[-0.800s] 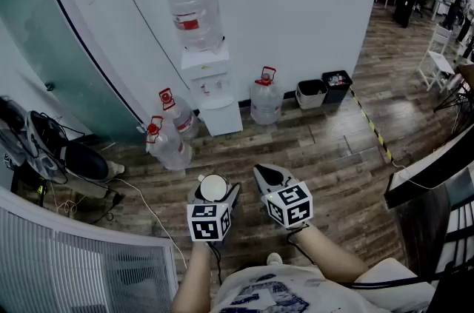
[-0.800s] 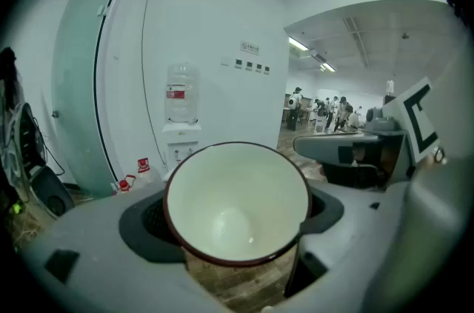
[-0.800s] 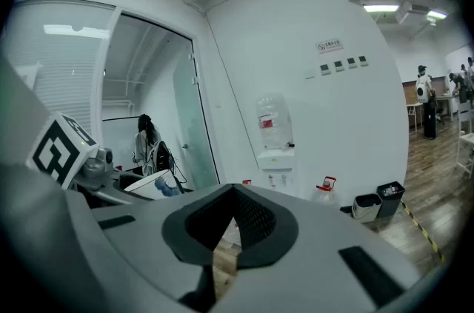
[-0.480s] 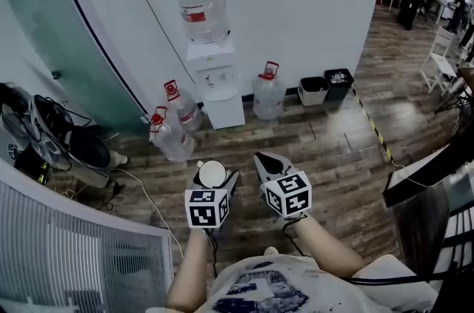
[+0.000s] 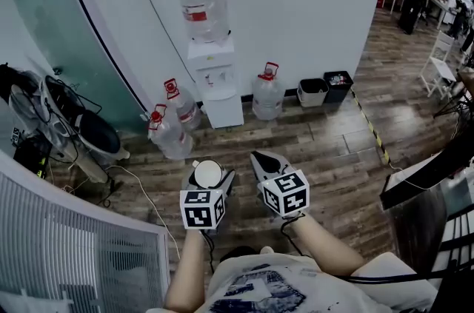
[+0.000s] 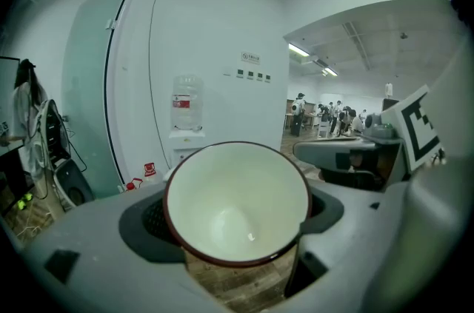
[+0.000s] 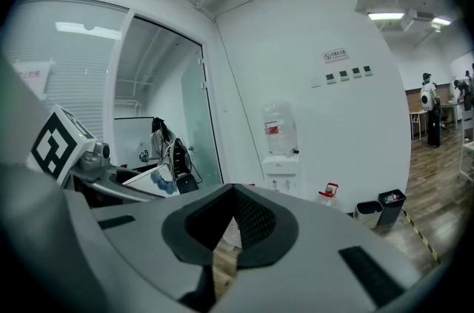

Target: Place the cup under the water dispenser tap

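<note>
Though the left gripper (image 5: 211, 184) clasped the cup (image 6: 235, 202), it hung well short of the water dispenser (image 5: 215, 78), placing not yet done; the right gripper (image 5: 265, 165) was closed, empty

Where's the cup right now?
In the head view, the cup sits gripped in the left gripper, low centre, well short of the water dispenser.

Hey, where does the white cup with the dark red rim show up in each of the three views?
Head view: lower centre, the white cup with dark red rim sits in the jaws of the left gripper.
Left gripper view: lower middle, large, its mouth facing the camera.
Right gripper view: not in it.
Shared landmark: the white water dispenser with a clear bottle on top.
</note>
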### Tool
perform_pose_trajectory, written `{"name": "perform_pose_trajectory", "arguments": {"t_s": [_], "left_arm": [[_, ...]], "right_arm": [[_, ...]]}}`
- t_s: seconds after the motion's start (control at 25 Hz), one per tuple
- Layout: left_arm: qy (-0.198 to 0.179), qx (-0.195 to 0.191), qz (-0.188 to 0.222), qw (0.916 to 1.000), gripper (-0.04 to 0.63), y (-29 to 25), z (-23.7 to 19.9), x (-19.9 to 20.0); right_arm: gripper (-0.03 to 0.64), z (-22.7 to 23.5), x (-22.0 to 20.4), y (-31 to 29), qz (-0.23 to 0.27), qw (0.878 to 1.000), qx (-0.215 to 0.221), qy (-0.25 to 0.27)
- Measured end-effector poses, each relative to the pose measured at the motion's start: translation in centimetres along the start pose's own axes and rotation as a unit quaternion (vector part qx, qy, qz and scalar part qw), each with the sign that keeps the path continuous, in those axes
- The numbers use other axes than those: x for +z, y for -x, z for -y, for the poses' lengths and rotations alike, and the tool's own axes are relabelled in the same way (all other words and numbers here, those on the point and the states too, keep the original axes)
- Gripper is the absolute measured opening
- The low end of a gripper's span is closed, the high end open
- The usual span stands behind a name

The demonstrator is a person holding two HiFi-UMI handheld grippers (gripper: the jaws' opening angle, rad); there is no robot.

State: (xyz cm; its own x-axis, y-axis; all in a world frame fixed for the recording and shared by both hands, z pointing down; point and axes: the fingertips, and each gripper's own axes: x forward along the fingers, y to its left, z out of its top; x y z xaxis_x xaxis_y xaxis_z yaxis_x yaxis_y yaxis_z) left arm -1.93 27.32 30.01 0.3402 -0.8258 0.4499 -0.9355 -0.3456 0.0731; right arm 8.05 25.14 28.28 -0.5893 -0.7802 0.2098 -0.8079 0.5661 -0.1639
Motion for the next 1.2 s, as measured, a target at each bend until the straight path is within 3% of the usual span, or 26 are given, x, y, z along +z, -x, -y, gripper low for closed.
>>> {"name": "perform_pose_trajectory", "arguments": {"t_s": [0.68,1.2], "left_arm": [[0.002,0.006,-0.001,1.0,0.446,-4.7,-3.2,2.1],[0.002,-0.01,-0.017,0.9998,0.446,-13.9,-12.6,6.6]], "right_arm": [[0.02,2.8,0.4,-5.3,-0.013,1.0,-0.001,-0.009],[0.02,6.1,2.3,-18.6,-0.034,0.999,-0.016,-0.025]]}}
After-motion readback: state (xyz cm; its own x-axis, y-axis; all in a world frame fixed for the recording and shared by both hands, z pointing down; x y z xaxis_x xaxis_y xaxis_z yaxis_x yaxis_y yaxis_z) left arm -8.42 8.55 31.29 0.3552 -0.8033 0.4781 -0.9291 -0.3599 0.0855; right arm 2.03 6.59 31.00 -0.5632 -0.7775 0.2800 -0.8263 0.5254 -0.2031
